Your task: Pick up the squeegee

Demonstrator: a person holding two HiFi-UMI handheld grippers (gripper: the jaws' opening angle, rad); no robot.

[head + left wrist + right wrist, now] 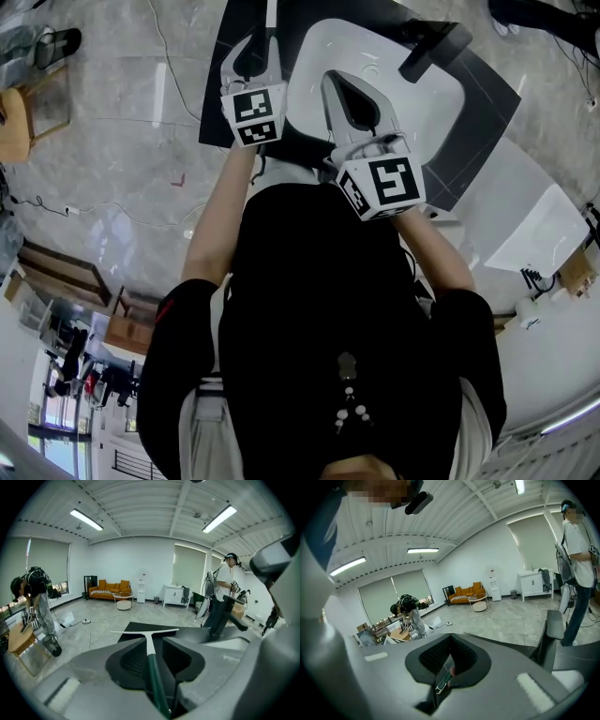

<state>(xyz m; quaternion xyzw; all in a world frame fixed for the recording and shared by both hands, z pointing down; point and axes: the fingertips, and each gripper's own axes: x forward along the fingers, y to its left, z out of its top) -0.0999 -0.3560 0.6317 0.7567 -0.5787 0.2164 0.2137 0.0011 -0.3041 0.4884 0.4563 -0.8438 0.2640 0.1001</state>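
The squeegee (pixel 151 660) has a dark green handle and a white neck and blade. In the left gripper view it lies on the black counter (pixel 187 632), handle toward me and blade at the far end. My left gripper (pixel 153 641) is open, its jaws either side of the handle with a dark gap beside it. In the head view the left gripper (pixel 253 52) points down over the counter's left part. My right gripper (pixel 349 89) hovers over the white sink (pixel 422 103) with its jaw tips together (pixel 451 635). A small green and red piece shows deep in its slot; I cannot tell what it is.
A black faucet (pixel 429 49) stands at the sink's far side, to the right of the left gripper (pixel 220 616). One person stands beyond the counter (pixel 226 585); another bends over at the far left (pixel 30 597). Cables lie on the marble floor (pixel 122 141).
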